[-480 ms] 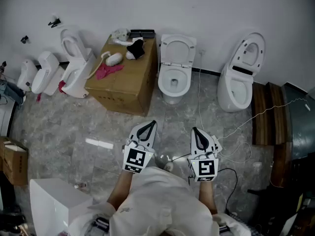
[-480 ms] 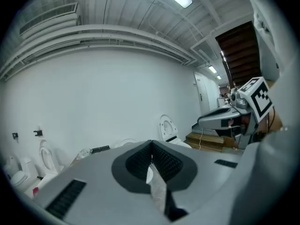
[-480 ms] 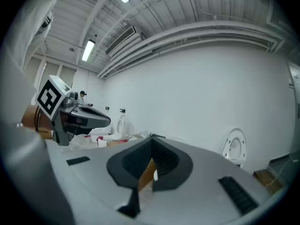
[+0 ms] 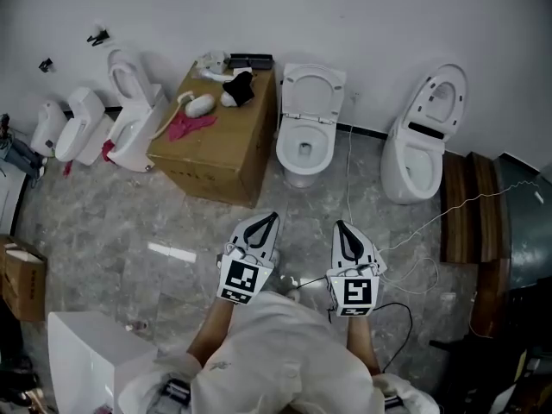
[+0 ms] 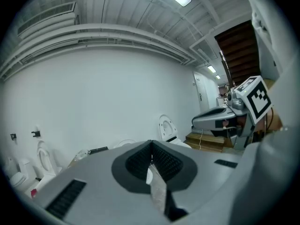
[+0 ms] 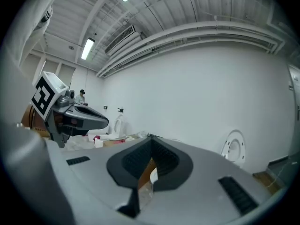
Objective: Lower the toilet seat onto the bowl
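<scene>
The middle white toilet stands against the far wall with its seat and lid raised upright. In the left gripper view the raised seat shows just above the jaws. My left gripper and right gripper hover side by side over the floor, well short of the bowl and pointing toward it. Both are shut with nothing between their jaws. The left gripper and right gripper show their pads pressed together.
A large cardboard box with rags and small items on top stands left of the toilet. A second toilet with its lid up sits to the right, beside wooden steps. Urinals line the left wall. White cables trail across the marble floor.
Almost nothing: both grippers stay shut and keep nearly the same place, and the view has shifted only slightly.
</scene>
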Tool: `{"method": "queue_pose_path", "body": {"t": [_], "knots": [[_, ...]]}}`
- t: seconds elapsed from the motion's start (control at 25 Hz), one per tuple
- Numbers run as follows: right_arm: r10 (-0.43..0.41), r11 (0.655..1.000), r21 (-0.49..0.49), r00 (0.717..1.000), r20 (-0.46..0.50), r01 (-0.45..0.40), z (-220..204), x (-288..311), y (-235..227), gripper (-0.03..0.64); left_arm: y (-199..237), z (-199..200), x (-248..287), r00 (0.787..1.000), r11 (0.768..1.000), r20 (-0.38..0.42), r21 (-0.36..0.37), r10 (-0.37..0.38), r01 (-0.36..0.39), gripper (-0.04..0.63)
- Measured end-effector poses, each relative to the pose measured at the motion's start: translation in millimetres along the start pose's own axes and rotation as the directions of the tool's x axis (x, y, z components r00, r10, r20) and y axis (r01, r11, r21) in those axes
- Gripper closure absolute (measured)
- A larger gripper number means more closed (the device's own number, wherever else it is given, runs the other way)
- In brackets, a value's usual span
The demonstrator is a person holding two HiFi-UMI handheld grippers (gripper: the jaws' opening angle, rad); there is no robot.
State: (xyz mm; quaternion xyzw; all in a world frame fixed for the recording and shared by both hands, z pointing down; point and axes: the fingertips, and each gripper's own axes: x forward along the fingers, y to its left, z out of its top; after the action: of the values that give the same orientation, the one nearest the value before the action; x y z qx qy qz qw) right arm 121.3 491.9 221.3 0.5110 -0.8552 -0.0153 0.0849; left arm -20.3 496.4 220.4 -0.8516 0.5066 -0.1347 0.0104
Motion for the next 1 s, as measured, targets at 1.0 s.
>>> {"method": "queue_pose_path", "body": {"t": [1.0], "knots": [[-0.057, 0.998, -0.021, 0.997, -0.058, 0.055, 7, 187, -20, 0.611, 146, -10, 131, 0.998, 0.997, 0.016, -0.019, -0.069, 0.069, 0.58]]}}
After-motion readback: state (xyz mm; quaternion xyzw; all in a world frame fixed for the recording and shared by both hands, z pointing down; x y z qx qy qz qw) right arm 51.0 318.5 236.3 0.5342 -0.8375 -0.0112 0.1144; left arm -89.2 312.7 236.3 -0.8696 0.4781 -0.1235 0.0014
